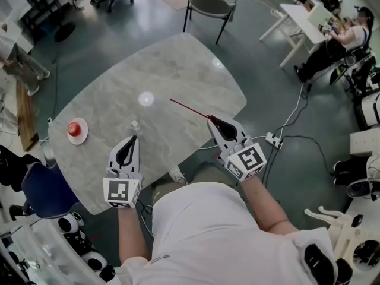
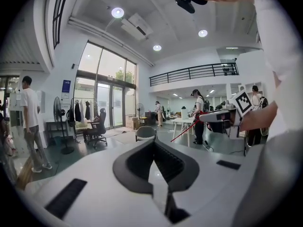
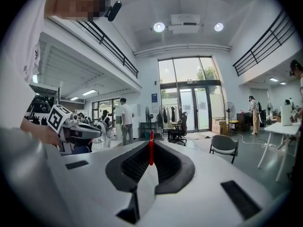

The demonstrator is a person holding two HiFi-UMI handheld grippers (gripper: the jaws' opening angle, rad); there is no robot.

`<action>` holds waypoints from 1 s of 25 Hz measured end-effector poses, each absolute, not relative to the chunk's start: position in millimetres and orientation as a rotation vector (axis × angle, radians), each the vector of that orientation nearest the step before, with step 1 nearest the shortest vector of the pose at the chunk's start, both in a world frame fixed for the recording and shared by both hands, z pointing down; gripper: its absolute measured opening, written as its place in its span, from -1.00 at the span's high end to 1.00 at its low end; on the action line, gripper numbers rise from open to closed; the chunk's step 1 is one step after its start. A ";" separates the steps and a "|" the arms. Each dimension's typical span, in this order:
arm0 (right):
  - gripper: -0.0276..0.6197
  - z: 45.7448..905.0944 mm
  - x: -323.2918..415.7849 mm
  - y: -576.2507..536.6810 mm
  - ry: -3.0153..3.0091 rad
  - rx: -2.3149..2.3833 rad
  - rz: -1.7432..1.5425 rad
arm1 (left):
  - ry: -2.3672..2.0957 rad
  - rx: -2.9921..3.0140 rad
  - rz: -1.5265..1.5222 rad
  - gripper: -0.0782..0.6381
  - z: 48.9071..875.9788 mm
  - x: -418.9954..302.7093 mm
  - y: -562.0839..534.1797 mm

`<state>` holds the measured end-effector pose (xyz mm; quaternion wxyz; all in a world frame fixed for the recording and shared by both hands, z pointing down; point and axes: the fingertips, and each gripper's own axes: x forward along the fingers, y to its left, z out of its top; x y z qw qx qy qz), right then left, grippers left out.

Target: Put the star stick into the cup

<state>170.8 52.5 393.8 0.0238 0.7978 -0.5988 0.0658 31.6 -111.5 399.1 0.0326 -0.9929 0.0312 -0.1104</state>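
Note:
A thin red stick (image 1: 189,108) juts up and left over the marble table (image 1: 178,70); I see no star on it. My right gripper (image 1: 211,119) is shut on its near end, and in the right gripper view the red stick (image 3: 151,147) stands pinched between the closed jaws of the right gripper (image 3: 151,144). A small clear cup (image 1: 135,124) stands on the table just beyond my left gripper (image 1: 133,138). The left gripper (image 2: 154,143) is shut with nothing in it. From the left gripper view the stick (image 2: 182,131) shows at the right, slanting down and left.
A white plate (image 1: 84,136) with a red apple (image 1: 73,128) sits near the table's left edge. A grey chair (image 1: 209,6) stands behind the table, a blue chair (image 1: 44,189) at its left. A power strip (image 1: 274,139) lies on the floor at the right. People are about the room.

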 end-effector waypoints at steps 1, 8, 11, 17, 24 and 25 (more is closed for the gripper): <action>0.83 393.0 170.1 45.1 -1.862 2.452 0.200 | 0.110 -3.062 -0.340 0.78 400.1 29.5 -117.1; 0.83 391.5 164.0 0.8 -1.932 2.292 0.164 | 0.258 -3.082 -0.365 0.78 407.9 6.6 -141.4; 0.83 394.6 162.6 -19.5 -1.998 2.222 0.176 | 0.353 -3.081 -0.397 0.78 411.6 -5.7 -149.7; 0.83 409.8 164.1 -59.8 -2.155 2.038 0.218 | 0.603 -3.059 -0.487 0.78 420.1 -25.4 -159.1; 0.83 423.1 161.3 -87.7 -2.258 1.829 0.206 | 0.821 -3.021 -0.574 0.78 420.3 -41.5 -147.9; 0.83 426.8 162.2 -89.5 -2.268 1.806 0.203 | 0.851 -3.015 -0.585 0.78 422.6 -42.8 -145.4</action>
